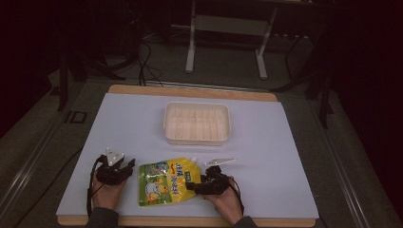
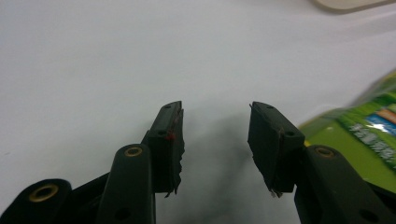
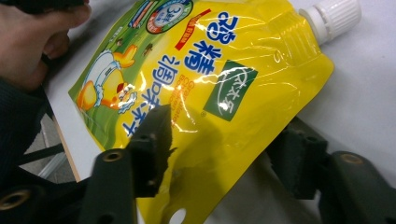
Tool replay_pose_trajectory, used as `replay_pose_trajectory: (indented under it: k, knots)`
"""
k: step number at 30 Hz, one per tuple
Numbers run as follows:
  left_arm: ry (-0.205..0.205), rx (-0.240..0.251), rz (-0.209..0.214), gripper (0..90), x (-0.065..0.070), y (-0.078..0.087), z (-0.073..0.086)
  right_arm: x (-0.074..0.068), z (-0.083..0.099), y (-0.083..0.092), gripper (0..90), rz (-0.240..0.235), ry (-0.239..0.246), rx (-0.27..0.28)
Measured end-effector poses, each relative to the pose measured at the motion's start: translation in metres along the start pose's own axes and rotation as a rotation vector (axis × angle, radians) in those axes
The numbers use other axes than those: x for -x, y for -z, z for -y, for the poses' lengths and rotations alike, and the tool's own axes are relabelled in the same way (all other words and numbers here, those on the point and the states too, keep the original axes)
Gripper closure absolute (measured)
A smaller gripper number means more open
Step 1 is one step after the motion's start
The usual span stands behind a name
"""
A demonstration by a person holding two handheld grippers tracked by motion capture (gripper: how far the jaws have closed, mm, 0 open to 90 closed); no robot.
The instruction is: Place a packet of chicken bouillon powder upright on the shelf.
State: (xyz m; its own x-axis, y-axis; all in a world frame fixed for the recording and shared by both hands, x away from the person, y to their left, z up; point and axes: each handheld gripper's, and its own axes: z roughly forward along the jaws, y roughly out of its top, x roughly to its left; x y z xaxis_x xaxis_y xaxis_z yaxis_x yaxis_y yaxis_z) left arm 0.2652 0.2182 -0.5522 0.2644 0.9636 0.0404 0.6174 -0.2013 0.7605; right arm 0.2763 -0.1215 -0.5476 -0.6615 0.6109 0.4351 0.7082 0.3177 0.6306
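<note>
The pouch lies flat near the front edge of the table, between the two hands, its cap pointing toward the tray farther back. The right gripper comes in from the pouch's right side with its jaws spread wide — one jaw over the printed face, the other off past the edge on bare table. They straddle the edge but do not press it yet, so nothing is grasped. The left gripper waits just beside the pouch's left edge, released too, with only table between its jaws.

To do this well, I'd slide the lower jaw under the edge, bite into the firm side seam rather than the slack middle, and close fully before lifting; the film looks slippery and the contents would sag.

The right gripper view shows what the high one cannot — the pouch up close, its white cap and a punched hole at the near edge. The high view alone places the tray and both hands; the left gripper view catches a green corner of the pouch.
</note>
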Motion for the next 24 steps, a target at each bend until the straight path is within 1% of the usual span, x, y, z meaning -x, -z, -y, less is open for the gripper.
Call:
replay_pose_trajectory:
  k: [2,3,4,7,9,11,12,13,16,17,18,19,20,21,22,23,24]
  knots:
    - [-0.005,-0.005,0.002,55.4,0.002,-0.001,0.000,0.003,-0.003,-0.002,48.7,-0.010,-0.019,-0.002]
    - [-0.007,-0.005,0.002,55.6,0.002,-0.001,0.000,0.003,-0.003,-0.002,48.7,-0.010,-0.019,-0.002]
    - [-0.007,-0.010,0.006,55.8,0.002,-0.001,0.000,0.004,-0.005,-0.004,50.3,-0.020,-0.034,-0.002]
    - [-0.017,-0.014,0.005,56.4,0.003,-0.001,0.000,0.004,-0.006,-0.006,52.2,-0.025,-0.039,-0.003]
    - [-0.024,-0.018,0.007,56.5,0.004,-0.002,0.000,0.003,-0.008,-0.009,55.4,-0.039,-0.046,-0.007]
    - [-0.032,-0.020,0.010,56.5,0.005,-0.002,0.000,0.002,-0.009,-0.011,57.0,-0.036,-0.041,-0.007]
    - [-0.032,-0.020,0.011,56.5,0.006,-0.002,0.000,0.002,-0.011,-0.013,62.6,-0.039,-0.046,-0.014]
    - [-0.032,-0.020,0.009,56.7,0.005,-0.002,0.000,0.002,-0.011,-0.013,65.6,-0.043,-0.050,-0.013]
    - [-0.012,-0.016,0.010,56.8,0.004,-0.002,0.000,0.003,-0.014,-0.012,70.7,-0.061,-0.062,0.002]
    - [-0.012,-0.016,0.010,56.7,0.004,-0.002,0.000,0.003,-0.014,-0.012,70.7,-0.061,-0.062,0.002]
    - [-0.012,-0.016,0.010,56.7,0.004,-0.002,0.000,0.004,-0.016,-0.010,70.7,-0.074,-0.064,0.008]
    - [-0.012,-0.015,0.008,56.7,0.004,-0.002,0.000,0.004,-0.016,-0.010,74.0,-0.074,-0.064,0.008]
    - [-0.013,-0.014,0.006,56.8,0.004,-0.002,0.000,0.003,-0.019,-0.007,78.0,-0.087,-0.060,0.012]
    - [-0.012,-0.015,0.005,56.9,0.004,-0.002,0.000,0.002,-0.021,-0.006,80.0,-0.087,-0.052,0.010]
    - [-0.010,-0.016,0.005,56.8,0.003,-0.002,0.000,-0.001,-0.026,-0.004,82.1,-0.089,-0.031,0.003]
    - [-0.007,-0.014,0.005,56.8,0.003,-0.002,0.000,-0.001,-0.026,-0.004,82.1,-0.089,-0.031,0.003]
    - [-0.008,-0.012,0.003,56.7,0.003,-0.001,0.000,-0.003,-0.030,-0.001,84.3,-0.091,-0.051,-0.005]
